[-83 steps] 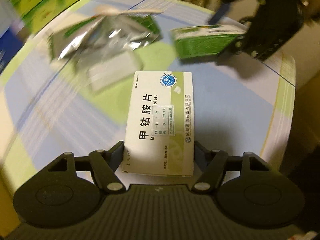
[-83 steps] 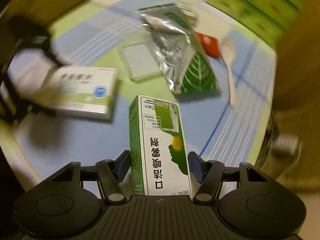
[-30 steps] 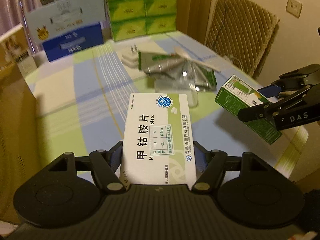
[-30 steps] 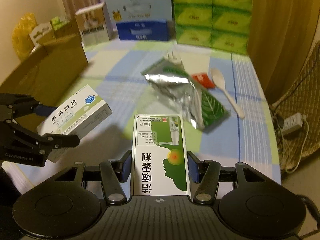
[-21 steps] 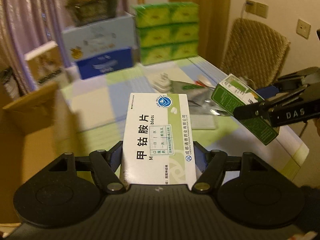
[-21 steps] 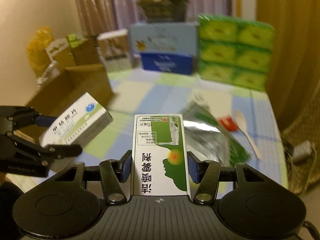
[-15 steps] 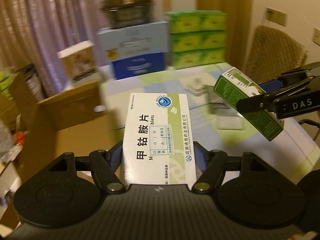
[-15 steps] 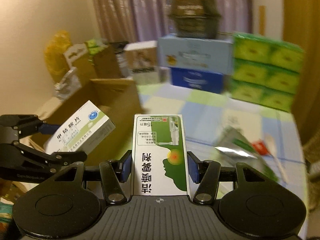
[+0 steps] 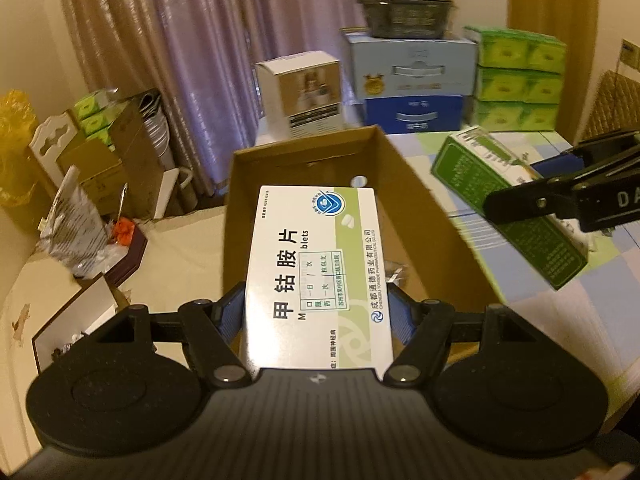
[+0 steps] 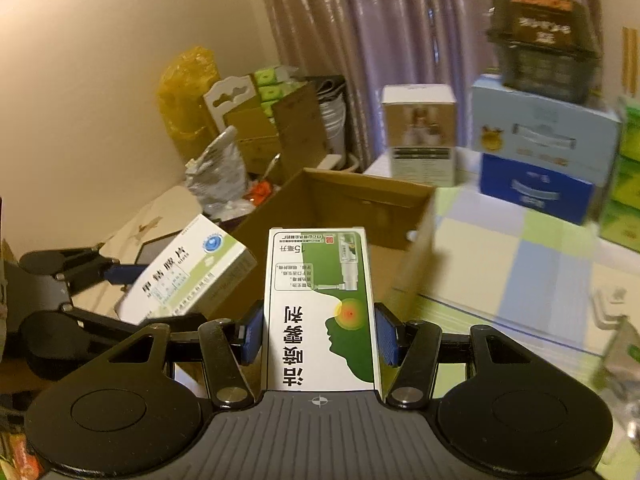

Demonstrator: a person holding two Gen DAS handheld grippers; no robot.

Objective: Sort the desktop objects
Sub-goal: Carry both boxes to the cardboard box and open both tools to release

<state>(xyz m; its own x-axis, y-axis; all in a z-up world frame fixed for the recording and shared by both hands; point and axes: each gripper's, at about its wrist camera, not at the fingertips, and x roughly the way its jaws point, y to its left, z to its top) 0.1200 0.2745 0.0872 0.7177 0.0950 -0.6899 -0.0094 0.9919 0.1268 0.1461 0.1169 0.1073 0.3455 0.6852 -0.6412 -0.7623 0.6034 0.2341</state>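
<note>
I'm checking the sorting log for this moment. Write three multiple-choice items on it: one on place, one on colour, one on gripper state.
1. The white medicine box is held over:
A. the cardboard box
B. a chair
C. the floor

2. The right gripper holds a box coloured:
A. red
B. green and white
C. blue

3. The left gripper is:
A. open
B. shut on nothing
C. shut on the white medicine box

Answers: 1 A, brown walls show behind it; 2 B, the green-and-white box shows both colours; 3 C, both pads press its sides.

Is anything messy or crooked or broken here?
Nothing looks broken or spilled. The white medicine box sits straight in the left gripper. The green medicine box is held with its print upside down in the right gripper, both near the open cardboard box.
</note>
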